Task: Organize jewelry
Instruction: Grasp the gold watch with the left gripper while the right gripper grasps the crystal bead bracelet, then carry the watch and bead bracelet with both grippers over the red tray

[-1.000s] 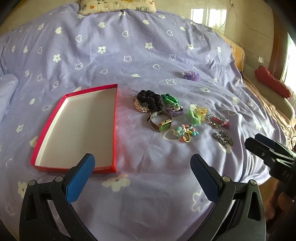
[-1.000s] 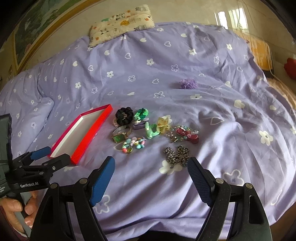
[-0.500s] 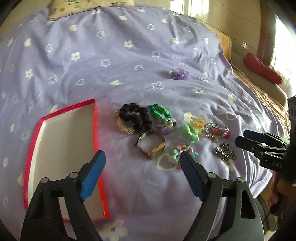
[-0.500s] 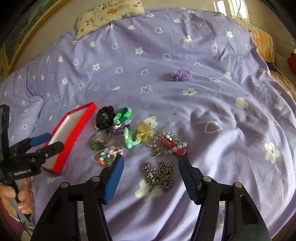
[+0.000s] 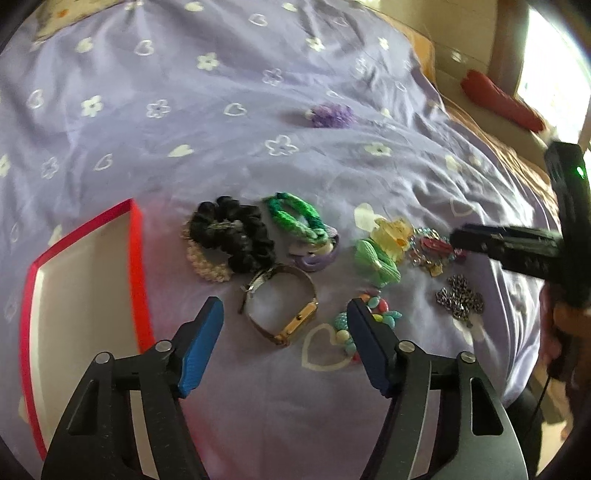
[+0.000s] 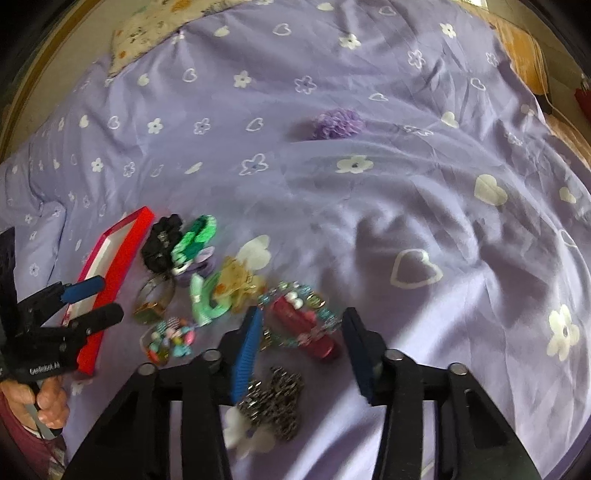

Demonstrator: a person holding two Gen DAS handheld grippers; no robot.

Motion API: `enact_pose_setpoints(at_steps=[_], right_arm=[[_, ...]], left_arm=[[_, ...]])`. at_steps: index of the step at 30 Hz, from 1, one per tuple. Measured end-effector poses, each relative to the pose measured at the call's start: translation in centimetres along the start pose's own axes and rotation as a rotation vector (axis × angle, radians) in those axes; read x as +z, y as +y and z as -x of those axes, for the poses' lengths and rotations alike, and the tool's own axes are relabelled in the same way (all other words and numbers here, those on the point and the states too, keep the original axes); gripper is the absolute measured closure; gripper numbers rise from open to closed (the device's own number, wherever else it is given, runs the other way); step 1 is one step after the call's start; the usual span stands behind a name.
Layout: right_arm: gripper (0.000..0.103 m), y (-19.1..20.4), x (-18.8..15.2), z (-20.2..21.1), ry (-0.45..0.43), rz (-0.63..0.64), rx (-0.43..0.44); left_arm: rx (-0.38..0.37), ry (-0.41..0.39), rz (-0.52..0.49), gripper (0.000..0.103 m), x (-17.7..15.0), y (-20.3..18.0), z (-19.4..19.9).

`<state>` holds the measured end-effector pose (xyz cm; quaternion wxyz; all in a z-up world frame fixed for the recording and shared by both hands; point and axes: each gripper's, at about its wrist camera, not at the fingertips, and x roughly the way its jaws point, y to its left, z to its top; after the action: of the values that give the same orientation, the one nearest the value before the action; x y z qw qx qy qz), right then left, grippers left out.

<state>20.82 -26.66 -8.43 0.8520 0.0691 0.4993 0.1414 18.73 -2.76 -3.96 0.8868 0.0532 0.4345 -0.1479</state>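
Observation:
Jewelry lies in a cluster on the purple bedspread, right of a red-rimmed white box [image 5: 135,258]. My left gripper [image 5: 284,332] hovers over a gold-faced watch [image 5: 295,317], which shows between its blue pads; the jaws are closing and do not touch it. My right gripper [image 6: 301,350] stands over a red clip tangled with a beaded bracelet [image 6: 306,328]; its jaws are closing around it, with the pads still apart from it. A dark metal chain [image 6: 273,402] lies under the right gripper's fingers. A colourful bead bracelet [image 5: 373,321] sits by the left gripper's right pad.
A black scrunchie [image 5: 236,232], a pearl band [image 5: 207,266], a green braided band [image 5: 295,214], and yellow [image 5: 393,232] and green [image 5: 376,262] clips lie beyond the watch. A purple pompom [image 6: 336,123] sits farther back. A pillow [image 6: 147,33] lies at the head of the bed.
Both grippers moved forward and lower toward the jewelry, and both sets of jaws narrowed. The left one swung right from the box to the watch; the right one now frames the red clip.

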Motion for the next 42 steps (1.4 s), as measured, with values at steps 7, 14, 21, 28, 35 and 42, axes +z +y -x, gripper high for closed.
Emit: enact_pose_setpoints(at_steps=[7, 14, 21, 28, 35, 42], right_arm=[[0.077, -0.8, -0.6, -1.6, 0.067, -0.031, 0.020], [0.094, -0.7, -0.7, -0.8, 0.029, -0.041, 0.052], [0.094, -0.1, -0.6, 0.7, -0.026, -0.045, 0.075], [0.094, 1.3, -0.8, 1.5, -0.028, -0.021, 0.094], [0.088, 1.7, -2.2, 0.8, 0.024, -0.027, 0.084], [0.088, -0.1, -1.9, 1.3, -0.009, -0.127, 0.099]], left_arm=[[-0.041, 0.062, -0.057, 0.050, 0.1, -0.9, -2.5], [-0.081, 0.092, 0.008, 0.083, -0.4, 0.1, -3.4], [-0.095, 0.068, 0.047, 0.096, -0.7, 0.7, -2.0], [-0.107, 0.041, 0.082, 0.096, -1.5, 0.9, -0.1], [-0.119, 0.029, 0.115, 0.096, -2.6, 1.0, 1.3], [-0.119, 0.022, 0.123, 0.096, -3.2, 0.9, 2.2]])
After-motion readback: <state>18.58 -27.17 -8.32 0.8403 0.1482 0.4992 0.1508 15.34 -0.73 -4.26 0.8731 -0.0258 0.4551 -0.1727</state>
